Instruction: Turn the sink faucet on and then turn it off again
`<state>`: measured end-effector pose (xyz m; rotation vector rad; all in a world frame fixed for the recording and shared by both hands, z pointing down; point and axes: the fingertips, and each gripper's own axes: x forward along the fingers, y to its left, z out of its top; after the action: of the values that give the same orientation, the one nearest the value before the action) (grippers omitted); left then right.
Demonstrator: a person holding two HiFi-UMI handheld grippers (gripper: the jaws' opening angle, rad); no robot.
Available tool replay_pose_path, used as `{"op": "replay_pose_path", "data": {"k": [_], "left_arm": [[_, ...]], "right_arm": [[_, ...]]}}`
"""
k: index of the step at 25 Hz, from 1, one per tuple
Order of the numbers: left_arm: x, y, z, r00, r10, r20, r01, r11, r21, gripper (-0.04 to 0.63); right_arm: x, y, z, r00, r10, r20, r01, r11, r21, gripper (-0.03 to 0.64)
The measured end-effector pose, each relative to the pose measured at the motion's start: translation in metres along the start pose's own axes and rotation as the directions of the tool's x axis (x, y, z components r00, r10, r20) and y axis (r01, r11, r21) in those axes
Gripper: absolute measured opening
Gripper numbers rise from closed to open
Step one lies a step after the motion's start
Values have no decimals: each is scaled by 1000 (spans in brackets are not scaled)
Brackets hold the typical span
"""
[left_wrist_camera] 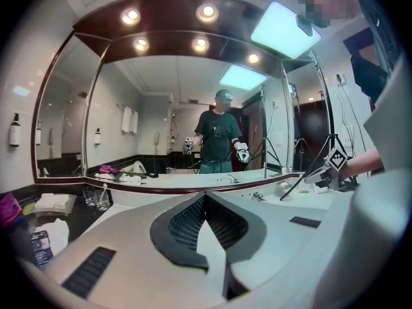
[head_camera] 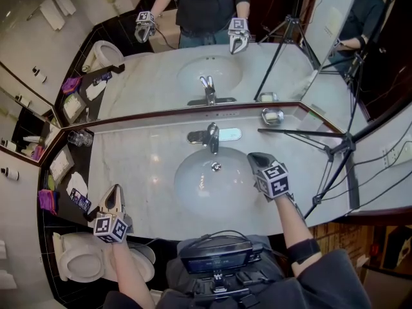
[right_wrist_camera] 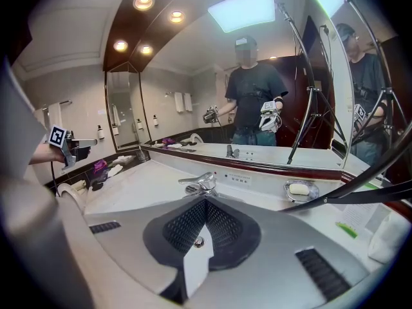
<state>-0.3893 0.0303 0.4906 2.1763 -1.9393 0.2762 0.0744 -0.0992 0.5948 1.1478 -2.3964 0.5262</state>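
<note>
Faucet [head_camera: 211, 136]: chrome, single lever, behind sink basin [head_camera: 193, 188] on marble tabletop [head_camera: 135, 153]; no water seen. Right tool [head_camera: 255, 158]: closed, empty, over basin's right edge, near faucet, not touching. Left tool [head_camera: 116, 188]: closed, empty, front left, well apart. Likely step: reaching for lever. Approach with right tool, closed tip under lever, lift gently, keep clear of soap dish [head_camera: 272, 116]

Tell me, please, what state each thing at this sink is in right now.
Faucet: off, no water running.
Sink basin: empty.
Soap dish: holds a bar of soap.
Left tool: shut, empty, at the counter's front edge.
Right tool: shut, empty, over the basin's right side.
Toilet: lid up.
</note>
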Motion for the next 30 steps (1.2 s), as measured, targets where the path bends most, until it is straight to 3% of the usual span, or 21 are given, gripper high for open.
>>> {"op": "replay_pose_path", "data": {"k": [7, 19, 30], "left_arm": [[53, -46, 1, 993, -114, -28, 115, 993, 35, 0], [119, -129, 4, 959, -279, -42, 281, 958, 60, 0], [152, -176, -4, 933, -353, -76, 358, 931, 72, 0]], "right_arm": [[0, -2, 6, 1000, -3, 9, 3, 1000, -3, 20], [0, 2, 12, 1000, -2, 6, 3, 1000, -12, 20], [0, 1, 10, 1000, -5, 1, 5, 1000, -14, 20]]}}
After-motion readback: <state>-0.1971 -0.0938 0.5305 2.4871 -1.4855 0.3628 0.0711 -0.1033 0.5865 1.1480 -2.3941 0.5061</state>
